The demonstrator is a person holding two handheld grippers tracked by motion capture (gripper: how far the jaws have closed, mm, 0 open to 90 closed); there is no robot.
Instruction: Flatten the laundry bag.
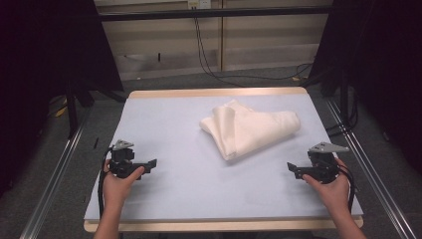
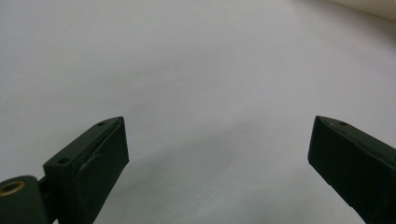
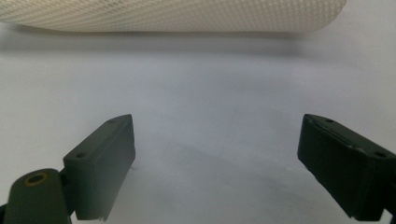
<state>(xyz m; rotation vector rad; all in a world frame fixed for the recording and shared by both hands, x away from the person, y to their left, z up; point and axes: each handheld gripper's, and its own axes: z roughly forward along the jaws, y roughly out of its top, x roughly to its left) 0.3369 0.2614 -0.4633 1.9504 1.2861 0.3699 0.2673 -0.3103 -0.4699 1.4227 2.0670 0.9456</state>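
Observation:
A cream cloth, loosely folded, lies on the pale blue table top, right of centre and toward the far side. My left gripper rests low near the front left, held in a hand, jaws pointing right. Its own view has both black jaws spread wide over bare surface, left gripper open and empty. My right gripper sits near the front right, jaws pointing left. In its own view the right gripper is open with nothing between the jaws, and the cloth edge lies ahead, well apart.
The table has a wooden rim at the far edge and another at the near edge. Metal rails run along both sides on the grey floor. Cables trail behind the table below a wall panel.

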